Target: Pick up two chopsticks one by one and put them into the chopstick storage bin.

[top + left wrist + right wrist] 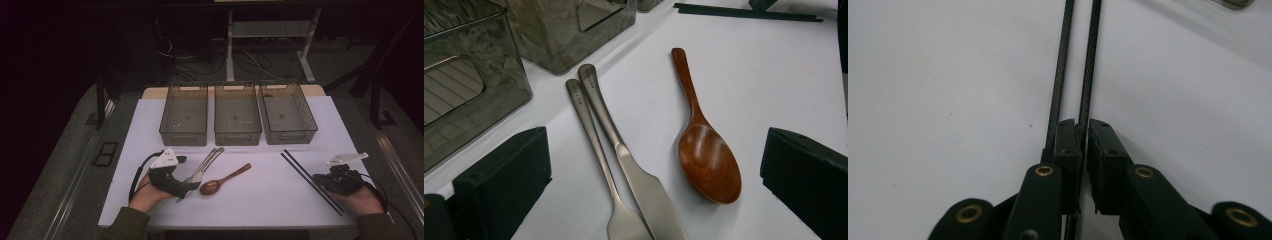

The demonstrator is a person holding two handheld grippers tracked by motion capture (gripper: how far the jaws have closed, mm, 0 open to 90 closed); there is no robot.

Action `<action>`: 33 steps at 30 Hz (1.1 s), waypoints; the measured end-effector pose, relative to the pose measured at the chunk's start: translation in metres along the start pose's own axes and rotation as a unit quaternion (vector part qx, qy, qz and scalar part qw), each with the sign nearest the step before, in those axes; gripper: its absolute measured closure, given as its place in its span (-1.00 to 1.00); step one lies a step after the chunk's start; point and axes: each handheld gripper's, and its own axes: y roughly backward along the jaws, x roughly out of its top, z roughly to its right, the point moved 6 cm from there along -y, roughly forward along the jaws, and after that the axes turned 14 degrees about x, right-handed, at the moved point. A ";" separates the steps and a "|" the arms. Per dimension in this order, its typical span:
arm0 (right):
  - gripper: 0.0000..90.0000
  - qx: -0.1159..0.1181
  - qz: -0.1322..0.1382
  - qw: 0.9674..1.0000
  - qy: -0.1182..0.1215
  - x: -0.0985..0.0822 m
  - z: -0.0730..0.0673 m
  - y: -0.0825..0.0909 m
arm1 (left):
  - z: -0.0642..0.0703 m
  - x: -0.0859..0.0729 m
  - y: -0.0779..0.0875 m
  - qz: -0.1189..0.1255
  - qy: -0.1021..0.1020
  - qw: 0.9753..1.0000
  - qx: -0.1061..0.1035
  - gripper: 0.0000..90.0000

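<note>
Now the right gripper (pixel 1083 131) is at the right edge of the tabletop (pixel 260 200). Its jaws are squeezed tight on one chopstick (pixel 1088 75). The other chopstick (pixel 1060 75) lies just beside it on the left, and it is outside the jaws. The left gripper (pixel 184 189) rests near the front left of the tabletop. Its jaws are wide apart and hold nothing. A fork (pixel 591 140), a knife (pixel 624 160) and a wooden spoon (pixel 704 145) lie in front of it. Three bins (pixel 237 134) stand in a row at the back edge. I think this is the grabbing step. Next, the right gripper needs to lift the chopstick and carry it to a bin, keeping a firm grip because the stick is thin.
</note>
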 end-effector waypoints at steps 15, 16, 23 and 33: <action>0.88 -0.026 -0.009 1.000 0.009 0.000 -0.004 -0.004 | 0.001 -0.001 -0.001 -0.003 -0.003 1.000 -0.002 -1.00; 0.88 -0.025 -0.007 1.000 0.009 0.000 -0.003 -0.004 | 0.001 -0.001 -0.001 -0.003 -0.003 1.000 -0.002 -1.00; 0.89 -0.015 0.007 1.000 -0.006 0.000 -0.001 -0.003 | 0.002 0.000 -0.001 -0.002 -0.004 1.000 -0.002 -1.00; 0.89 -0.011 0.035 0.999 -0.011 0.005 0.004 0.004 | 0.002 -0.001 -0.002 -0.002 -0.005 1.000 -0.004 -1.00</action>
